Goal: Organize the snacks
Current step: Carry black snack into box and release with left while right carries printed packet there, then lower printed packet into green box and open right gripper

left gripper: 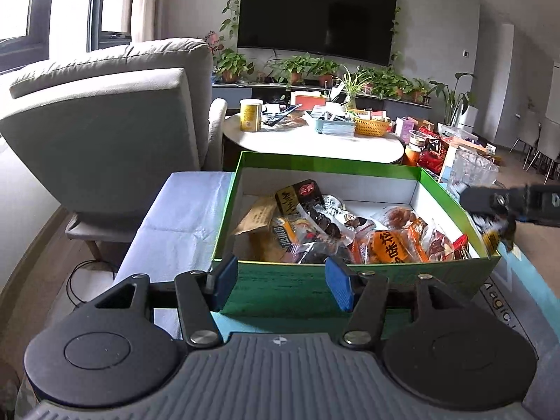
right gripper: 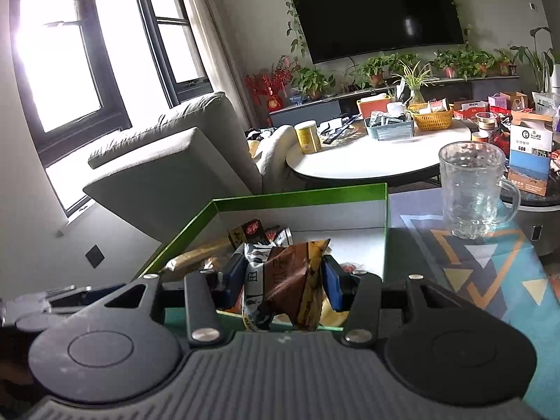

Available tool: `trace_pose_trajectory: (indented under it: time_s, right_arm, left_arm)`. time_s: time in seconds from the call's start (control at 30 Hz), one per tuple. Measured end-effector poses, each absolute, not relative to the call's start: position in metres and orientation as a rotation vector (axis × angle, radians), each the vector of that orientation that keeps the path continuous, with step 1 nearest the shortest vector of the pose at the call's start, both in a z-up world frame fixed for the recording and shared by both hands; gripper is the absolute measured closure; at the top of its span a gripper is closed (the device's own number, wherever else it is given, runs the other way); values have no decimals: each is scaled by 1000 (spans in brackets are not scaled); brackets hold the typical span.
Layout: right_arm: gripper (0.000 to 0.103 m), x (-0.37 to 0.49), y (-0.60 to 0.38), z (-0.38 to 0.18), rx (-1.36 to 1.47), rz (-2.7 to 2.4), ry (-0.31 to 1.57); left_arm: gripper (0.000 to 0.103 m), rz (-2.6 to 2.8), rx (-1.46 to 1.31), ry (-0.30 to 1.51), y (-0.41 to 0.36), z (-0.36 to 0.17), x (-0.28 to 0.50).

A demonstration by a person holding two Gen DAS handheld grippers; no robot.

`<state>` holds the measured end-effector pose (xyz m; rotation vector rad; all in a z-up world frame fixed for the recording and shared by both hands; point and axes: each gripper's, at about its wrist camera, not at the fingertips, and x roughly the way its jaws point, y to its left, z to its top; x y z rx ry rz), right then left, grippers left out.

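The green box point(left gripper: 350, 280) stands open on the patterned table mat point(right gripper: 490, 280), with a glass mug point(right gripper: 470, 189) on the mat well apart to its right. The box floor is already covered with assorted snack packets point(left gripper: 350, 234), most of them piled toward the near wall. The left gripper point(left gripper: 280, 280) hangs just outside the near wall of the box with its jaws apart and nothing between them. The right gripper point(right gripper: 283, 280) is clamped on a crumpled brown-and-yellow snack packet point(right gripper: 290, 280), carried at the right-hand rim of the box; from the left wrist view the packet hangs at the rim's outer edge. Judged step: depositing one more packet into the box. The next move calls for carrying the held packet inward past the rim, over a bare part of the box floor at the far right, then parting the jaws to drop it.
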<state>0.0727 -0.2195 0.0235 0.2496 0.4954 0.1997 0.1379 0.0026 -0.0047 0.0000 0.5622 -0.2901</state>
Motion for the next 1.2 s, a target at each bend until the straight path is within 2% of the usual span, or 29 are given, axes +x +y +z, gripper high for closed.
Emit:
trace_pose_trajectory:
  time_s: [0.63, 0.7, 0.77, 1.2]
  right_arm:
    - [52, 110, -197, 18, 280, 175, 517]
    - [50, 113, -198, 14, 288, 158, 532]
    - [44, 116, -197, 10, 291, 137, 548]
    - [43, 97, -199, 15, 288, 132, 542]
  left_arm:
    - [50, -266, -16, 602, 14, -15, 134]
    - [50, -268, -14, 605, 13, -16, 133]
    - [50, -273, -13, 605, 12, -15, 132]
    - [50, -293, 0, 595, 4, -12, 126]
